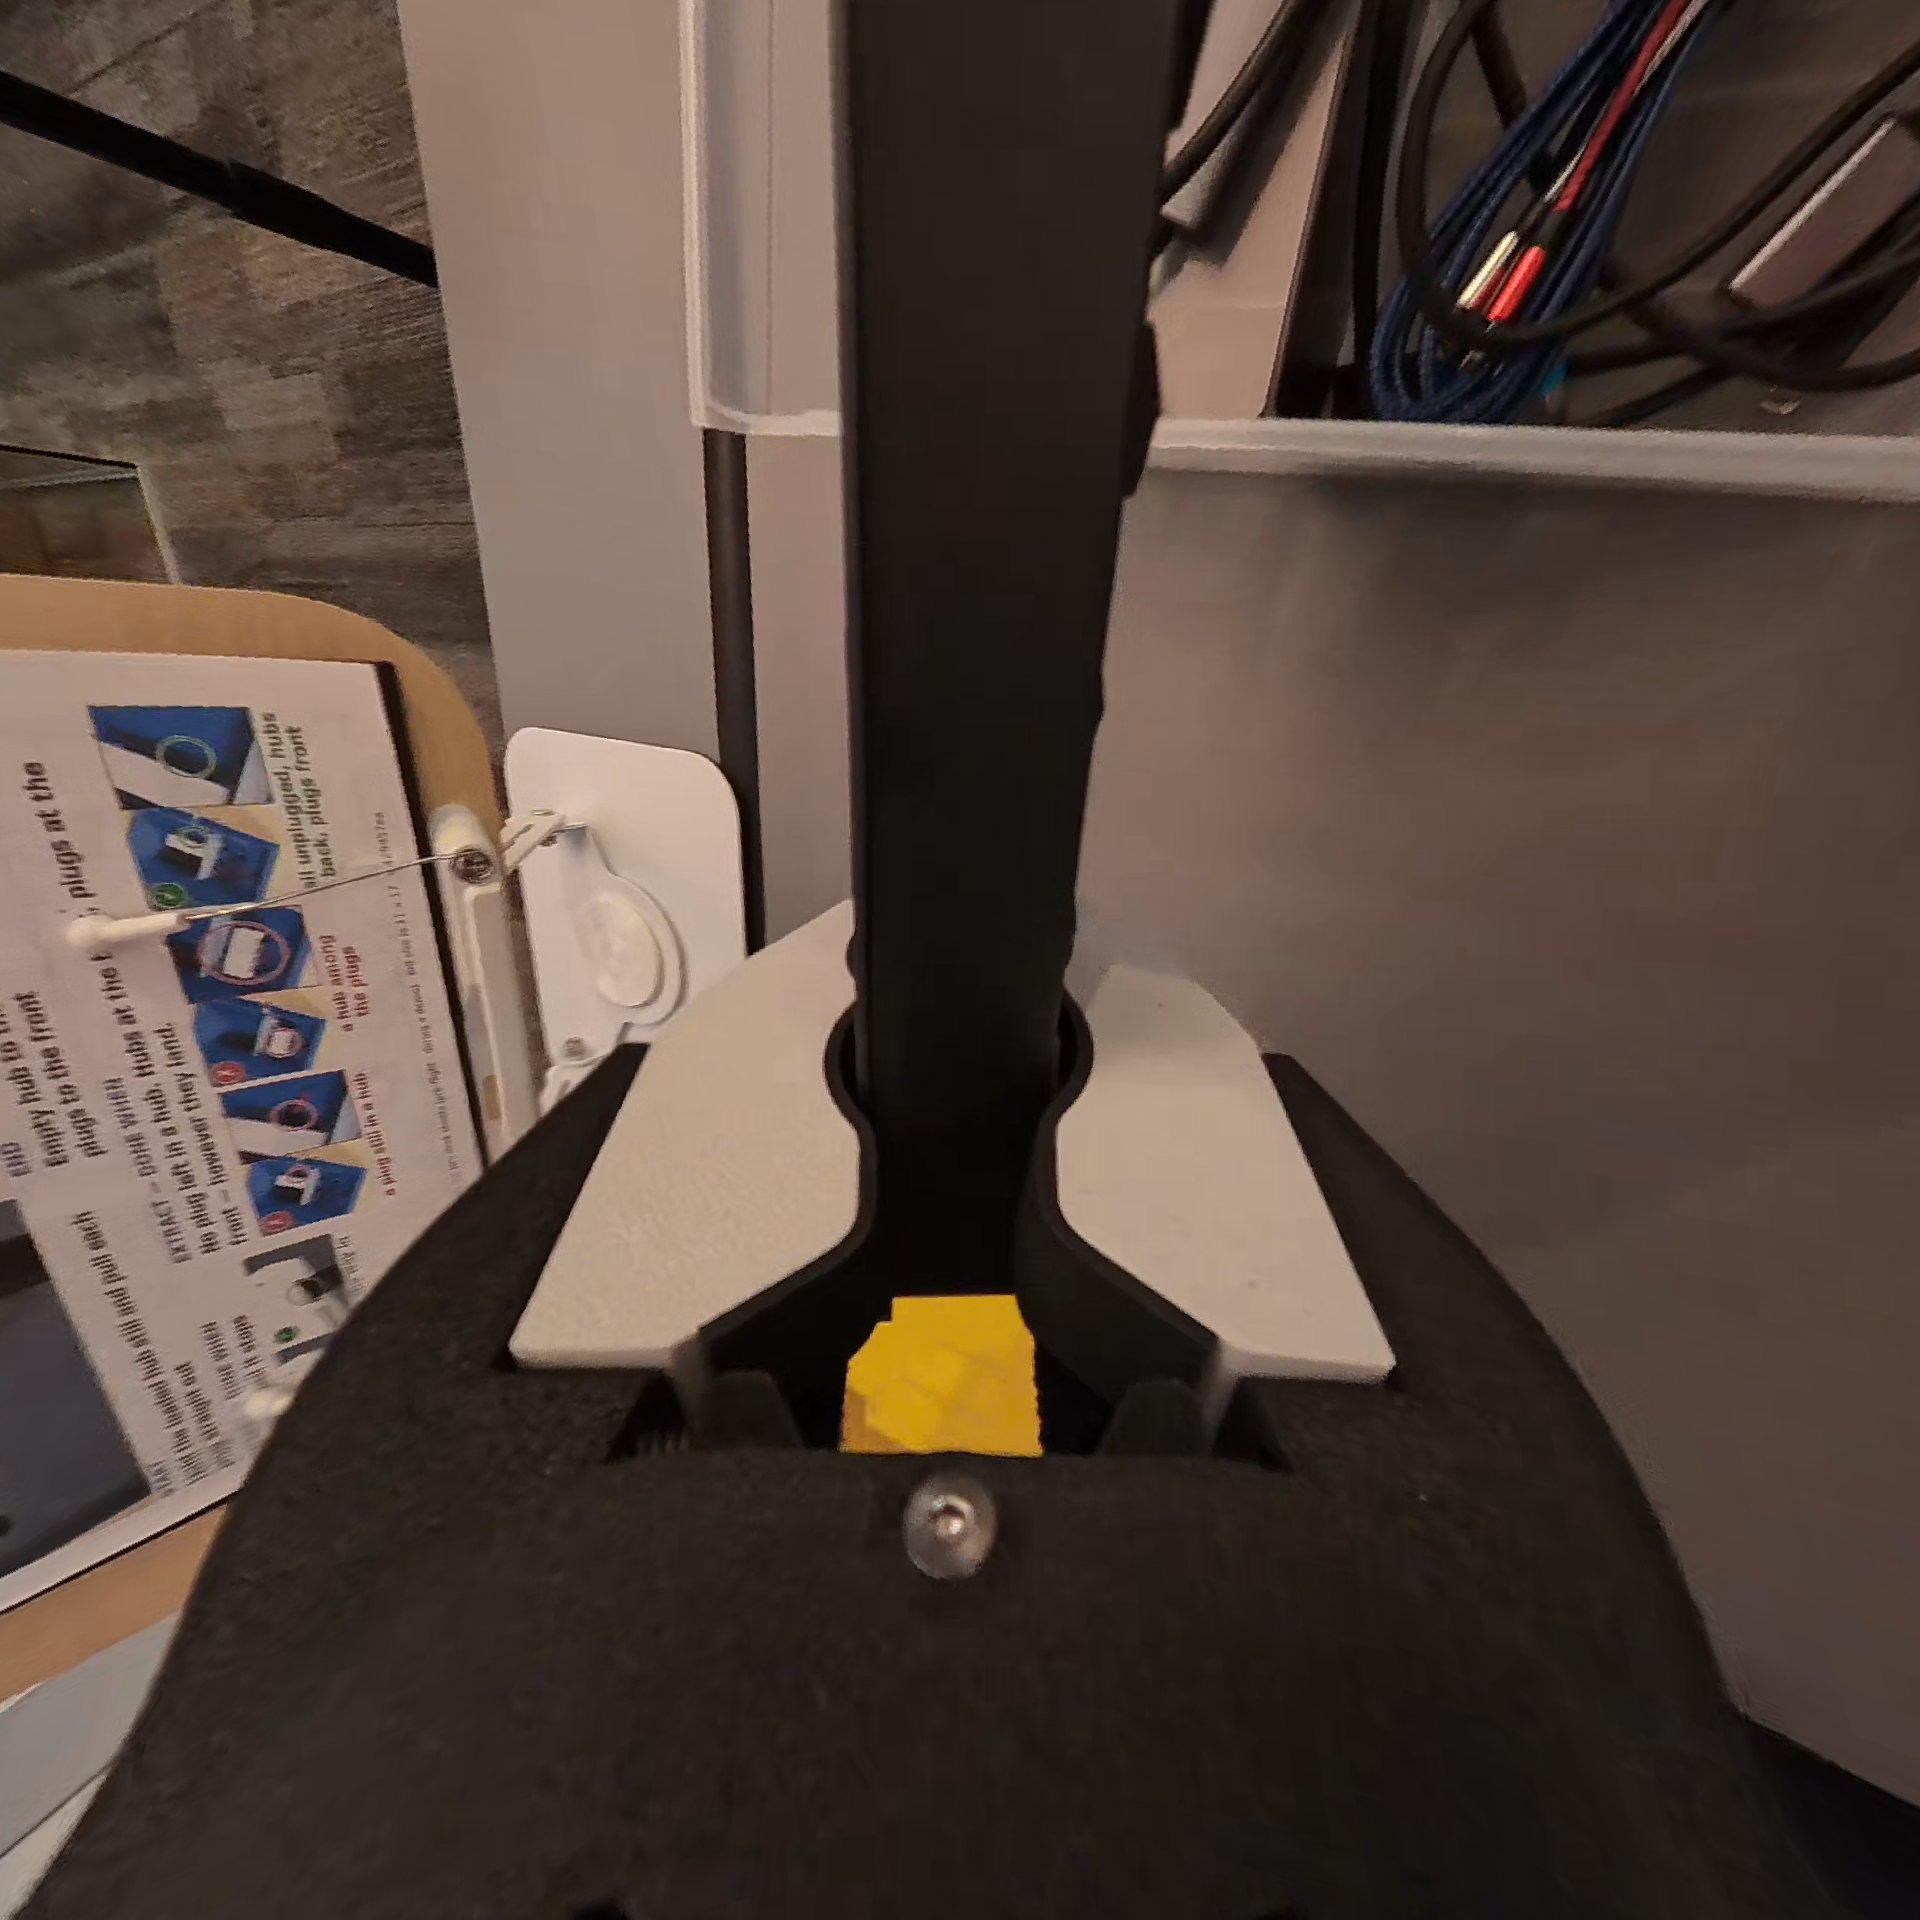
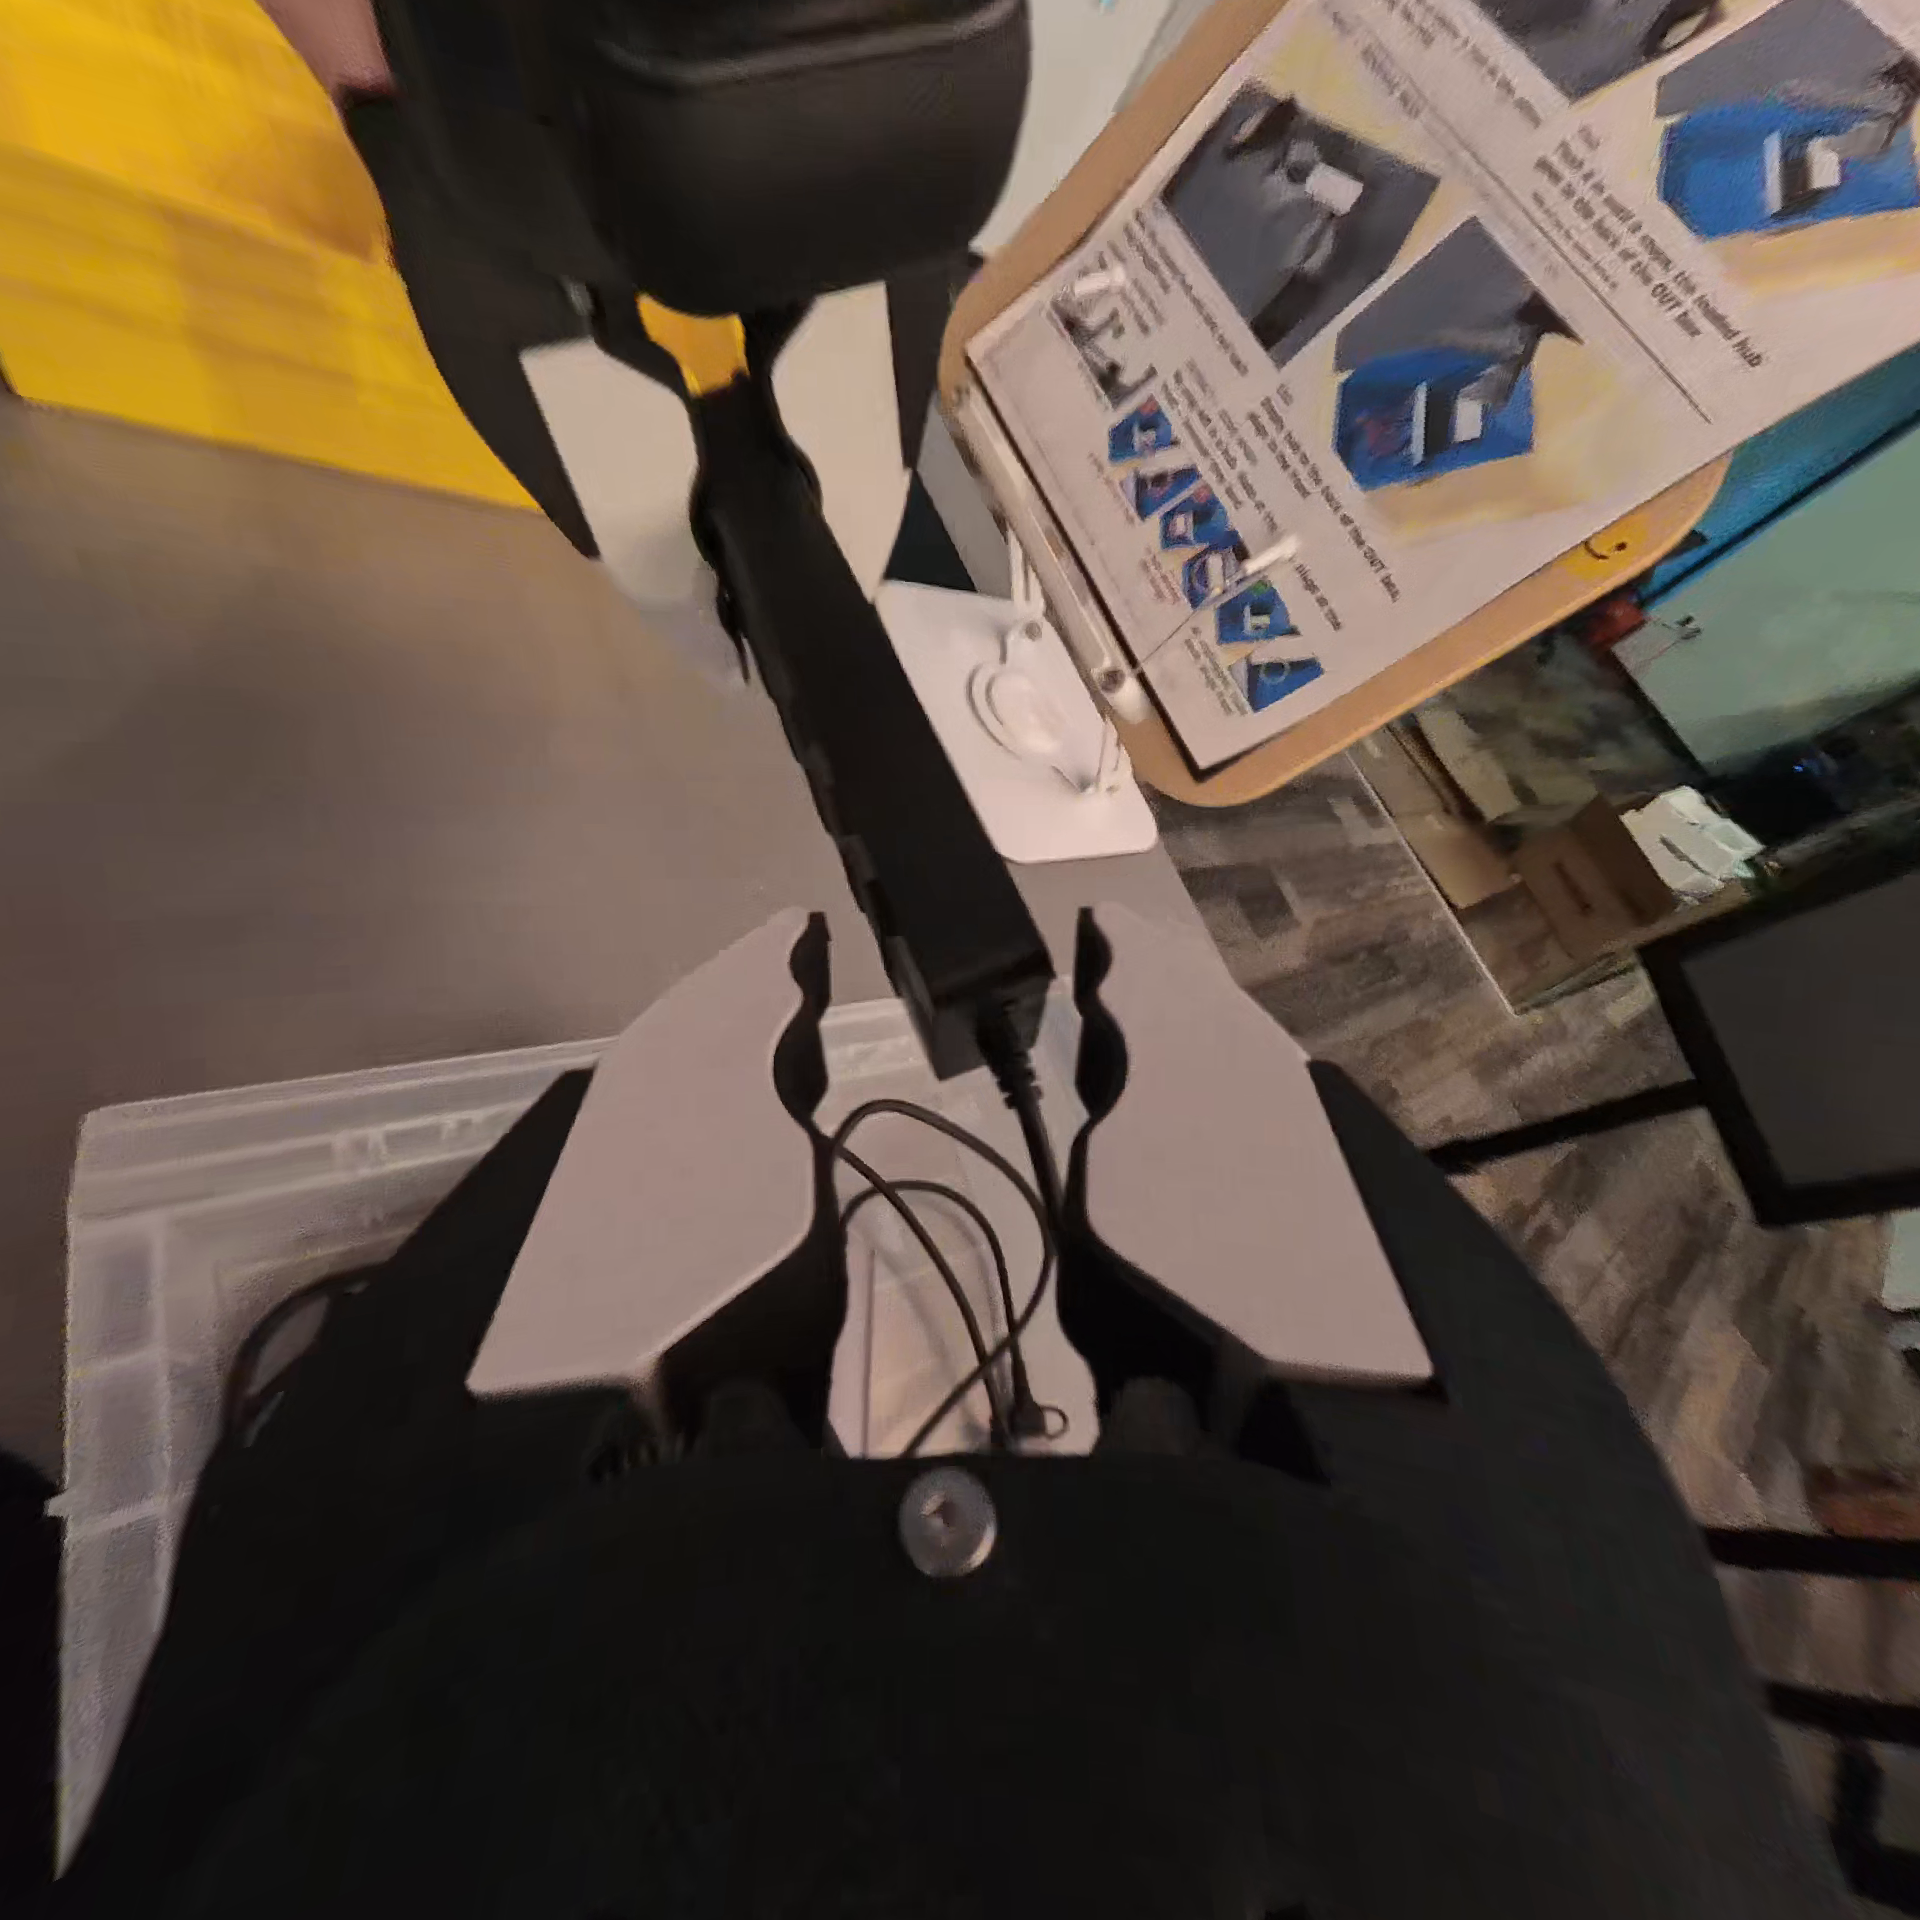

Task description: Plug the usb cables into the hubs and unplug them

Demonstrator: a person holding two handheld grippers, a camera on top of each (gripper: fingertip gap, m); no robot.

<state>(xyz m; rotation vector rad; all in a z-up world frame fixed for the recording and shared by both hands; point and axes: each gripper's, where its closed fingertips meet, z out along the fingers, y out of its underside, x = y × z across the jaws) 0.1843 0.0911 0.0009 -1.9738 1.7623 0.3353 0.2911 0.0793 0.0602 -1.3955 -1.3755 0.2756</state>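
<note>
Holding the black USB hub (image 1: 987, 623) by one end, your left gripper (image 1: 961, 1049) has its pale fingers (image 1: 727, 1174) closed on the long bar, which juts straight ahead toward a grey bin (image 1: 1507, 457) of tangled cables (image 1: 1455, 301). The hub looks rigid and light, a smooth plastic bar that could pivot or slip if you pinch it only at the tip, so keep the hold across its flat sides, well back from the ports. In the right wrist view the same hub (image 2: 873, 748) crosses the frame on a slant, and its far end, where its own black cable (image 2: 1023, 1091) leaves, sits between the tips of your right gripper (image 2: 951, 940). That gripper stands partly open, its jaws on either side of the hub's end and seemingly not pressing it; whether they touch it is hard to tell. The thin cable is limp and will trail and snag, so take a plug by its stiff moulded body, not by the cord. Below the right gripper lies a clear plastic bin (image 2: 208, 1143) with thin black leads (image 2: 935, 1247) looped in it. A clipboard with an instruction sheet (image 2: 1351, 364) stands on a white stand (image 2: 1039, 769) nearby.
</note>
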